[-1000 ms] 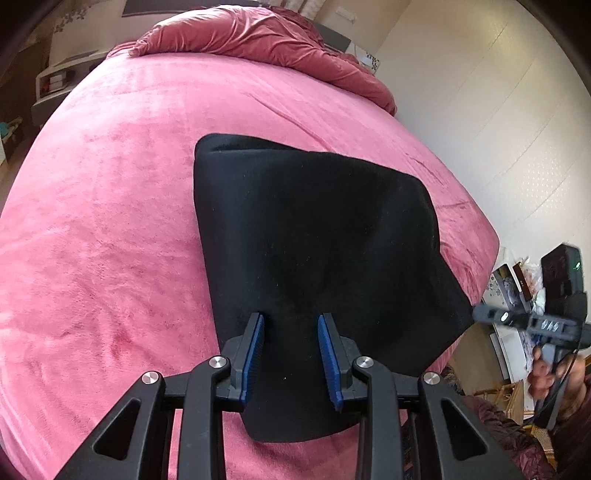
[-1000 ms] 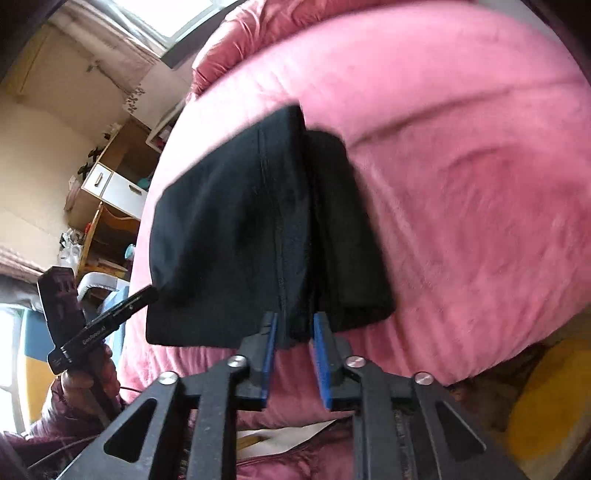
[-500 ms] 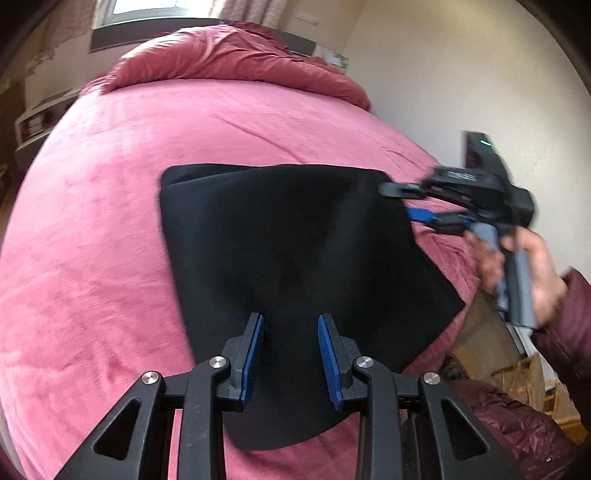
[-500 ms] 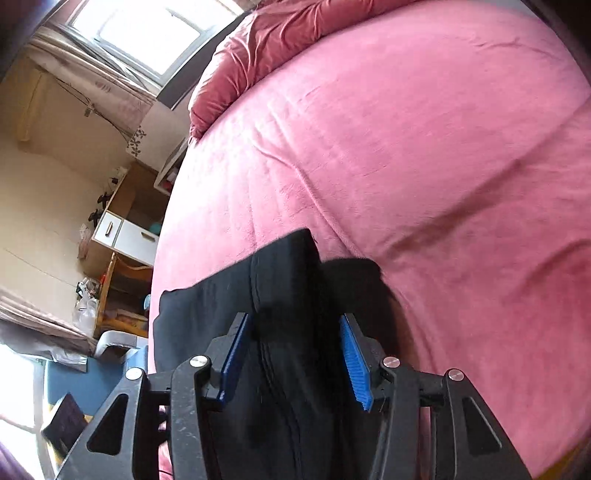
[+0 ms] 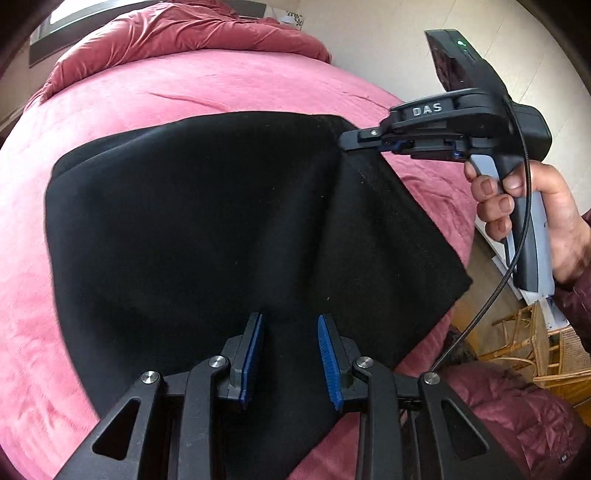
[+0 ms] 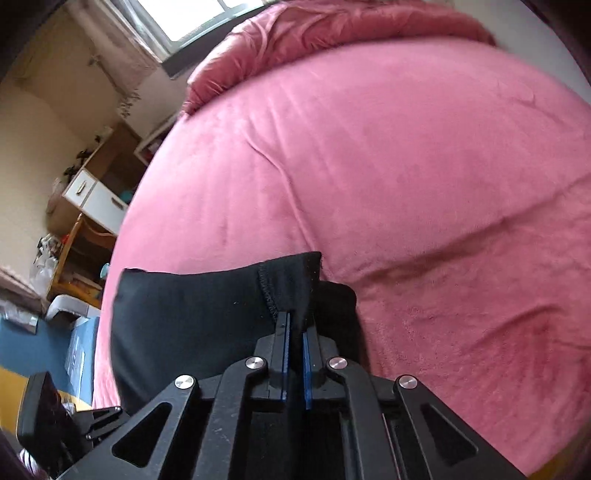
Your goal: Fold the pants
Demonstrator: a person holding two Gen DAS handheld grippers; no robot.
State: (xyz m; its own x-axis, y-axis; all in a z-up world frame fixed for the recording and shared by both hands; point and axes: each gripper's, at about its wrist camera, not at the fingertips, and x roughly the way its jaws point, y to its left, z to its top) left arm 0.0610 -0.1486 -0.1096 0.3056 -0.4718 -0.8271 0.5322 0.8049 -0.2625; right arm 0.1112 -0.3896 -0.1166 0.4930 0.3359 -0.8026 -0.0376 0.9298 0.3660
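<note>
Black pants (image 5: pixel 192 229) lie folded on the pink bed, reaching to its near edge. My left gripper (image 5: pixel 290 321) is open over the near edge of the pants, its blue pads apart with cloth beneath them. My right gripper (image 5: pixel 351 142) comes in from the right in the left wrist view and is shut on the far right corner of the pants, lifting it slightly. In the right wrist view the right gripper (image 6: pixel 296 319) pinches that seamed corner of the pants (image 6: pixel 192 314).
The pink bed cover (image 5: pixel 184 88) spreads around the pants, with a bunched red duvet (image 5: pixel 177 26) at the far end. A wicker chair (image 5: pixel 535 339) stands off the bed's right side. A wooden desk and drawers (image 6: pixel 88 199) stand at the left.
My right gripper moved up to the far right corner of the pants, opened wide over it, then shut on it. My left gripper stayed open at the near edge.
</note>
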